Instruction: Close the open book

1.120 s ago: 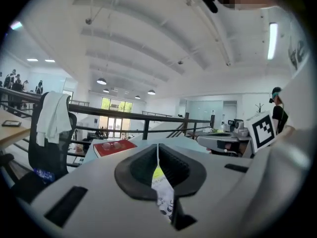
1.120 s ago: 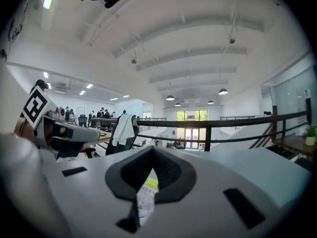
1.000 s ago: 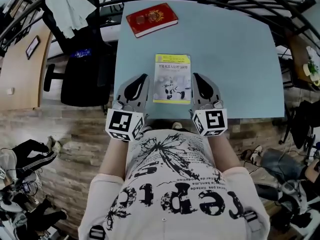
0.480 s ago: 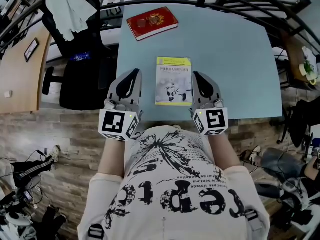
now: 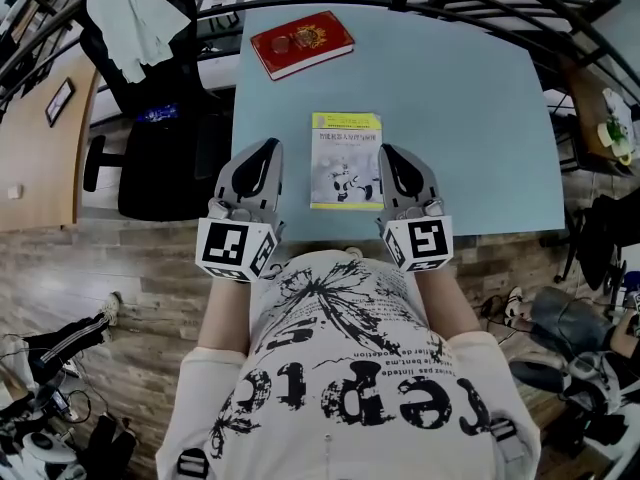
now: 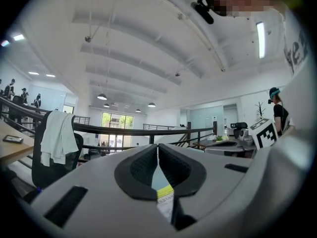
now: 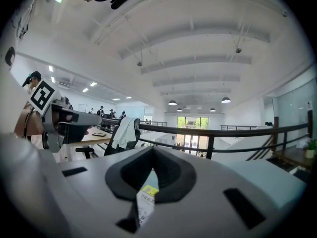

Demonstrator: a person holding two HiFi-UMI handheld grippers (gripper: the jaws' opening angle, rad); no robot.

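Since a second ago the left gripper point(image 5: 268, 150) is standing farther from the left edge of the paperback book point(image 5: 346, 160), out toward the table's side. The right gripper point(image 5: 390, 154) is keeping its place just beside the book's right edge.

From the head view, the yellow and white paperback is lying flat and closed, cover up, in the near middle of the light blue table point(image 5: 470, 98), between the two grippers. So I am judging the closing as already done, and only taking the grippers away seems to be left. A red book point(image 5: 302, 40) is lying closed at the far left corner, well apart. An office chair point(image 5: 150, 158) is standing beside the table, with a white garment point(image 5: 130, 13) hanging behind it. Nothing is blocking the way.

In the left gripper view, the jaws are resting together with nothing between them. A yellow strip of the paperback is showing through the gap under the pads.

In the right gripper view, the pads are also meeting and holding nothing. The same yellow strip is peeping below them.
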